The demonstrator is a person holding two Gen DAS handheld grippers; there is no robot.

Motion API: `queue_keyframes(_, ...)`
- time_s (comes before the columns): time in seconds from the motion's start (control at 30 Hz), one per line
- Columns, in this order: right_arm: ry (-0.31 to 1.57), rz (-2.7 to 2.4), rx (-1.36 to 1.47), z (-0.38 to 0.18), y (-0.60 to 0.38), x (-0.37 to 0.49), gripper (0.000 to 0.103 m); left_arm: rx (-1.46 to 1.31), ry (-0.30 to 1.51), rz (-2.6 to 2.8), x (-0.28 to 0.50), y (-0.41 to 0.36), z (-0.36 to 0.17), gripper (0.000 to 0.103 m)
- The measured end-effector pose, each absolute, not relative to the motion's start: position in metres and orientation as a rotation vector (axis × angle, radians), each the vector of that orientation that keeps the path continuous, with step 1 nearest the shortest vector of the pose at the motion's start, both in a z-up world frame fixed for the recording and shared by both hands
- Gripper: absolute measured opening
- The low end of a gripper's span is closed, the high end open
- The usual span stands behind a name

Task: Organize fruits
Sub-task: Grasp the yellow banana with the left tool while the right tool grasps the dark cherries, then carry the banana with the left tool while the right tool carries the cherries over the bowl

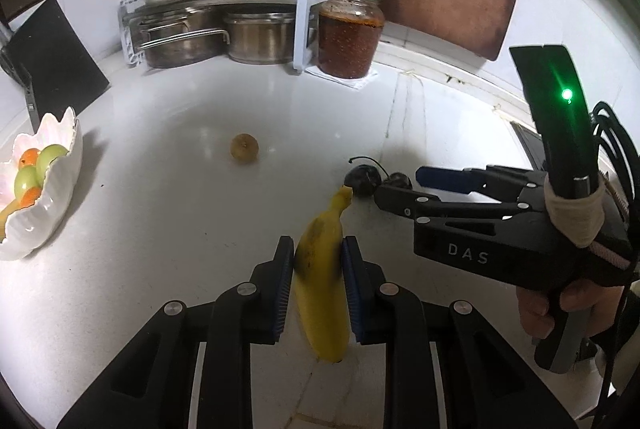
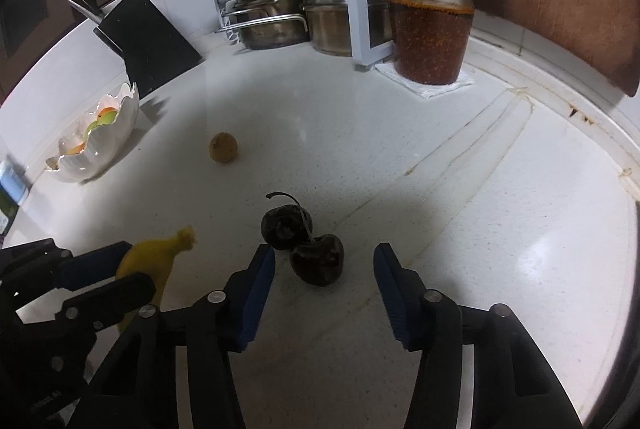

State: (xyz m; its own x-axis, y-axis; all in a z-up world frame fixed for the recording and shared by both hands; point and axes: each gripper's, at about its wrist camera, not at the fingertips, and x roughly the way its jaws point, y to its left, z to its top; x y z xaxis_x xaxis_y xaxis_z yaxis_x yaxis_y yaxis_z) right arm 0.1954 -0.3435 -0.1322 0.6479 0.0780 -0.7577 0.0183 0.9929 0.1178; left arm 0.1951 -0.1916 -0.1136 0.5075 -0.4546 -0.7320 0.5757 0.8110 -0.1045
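Banana gripped, cherries next – fruit bowl (image 1: 60, 205) at the counter's left edge.
Left gripper (image 1: 318, 269) clenched on the banana (image 1: 322, 289) mid-body: soft, bruises – hold lightly. Right gripper (image 2: 324, 289) unclenched, straddling the paired cherries (image 2: 304, 241) on the counter – small, slick, squashy; take the nearer one's body.

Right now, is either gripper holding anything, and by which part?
The left gripper clamps the banana around its middle. The right gripper straddles the cherries without touching.
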Motion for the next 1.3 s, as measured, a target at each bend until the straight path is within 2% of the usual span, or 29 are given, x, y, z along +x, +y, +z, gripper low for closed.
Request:
queue_keyframes(0.13, 0.880, 0.055, 0.141, -0.136, -0.345, 0.198, 0.031, 0.156, 0.822, -0.610, 0.195, -0.192, -0.112, 0.025)
queue_keyframes(0.17, 0.880, 0.059, 0.145, -0.137, -0.345, 0.199, 0.030, 0.155, 0.821, -0.610, 0.195, -0.192, -0.112, 0.025)
queue_keyframes(0.57, 0.843, -0.007, 0.167, -0.116, -0.344, 0.172, 0.030, 0.125, 0.784, -0.608, 0.192, -0.185, -0.097, 0.024)
queue_keyframes(0.67, 0.826, -0.023, 0.173, -0.107, -0.341, 0.165, 0.030, 0.121, 0.763, -0.608, 0.191, -0.182, -0.090, 0.018)
queue_keyframes(0.7, 0.822, -0.026, 0.173, -0.105, -0.341, 0.164, 0.030, 0.119, 0.752, -0.606, 0.190, -0.181, -0.087, 0.013)
queue_keyframes(0.83, 0.809, -0.028, 0.187, -0.100, -0.337, 0.160, 0.030, 0.116, 0.744, -0.615, 0.192, -0.179, -0.086, 0.010)
queue_keyframes(1.17, 0.831, -0.034, 0.194, -0.104, -0.332, 0.155, 0.030, 0.105, 0.790, -0.617, 0.192, -0.178, -0.095, 0.011)
queue_keyframes(1.2, 0.831, -0.037, 0.196, -0.105, -0.333, 0.155, 0.030, 0.102, 0.794, -0.613, 0.192, -0.178, -0.097, 0.013)
queue_keyframes(1.23, 0.833, -0.040, 0.201, -0.105, -0.334, 0.155, 0.030, 0.108, 0.801, -0.607, 0.193, -0.179, -0.099, 0.020)
queue_keyframes(1.3, 0.836, -0.043, 0.206, -0.106, -0.335, 0.154, 0.030, 0.119, 0.814, -0.610, 0.194, -0.182, -0.103, 0.024)
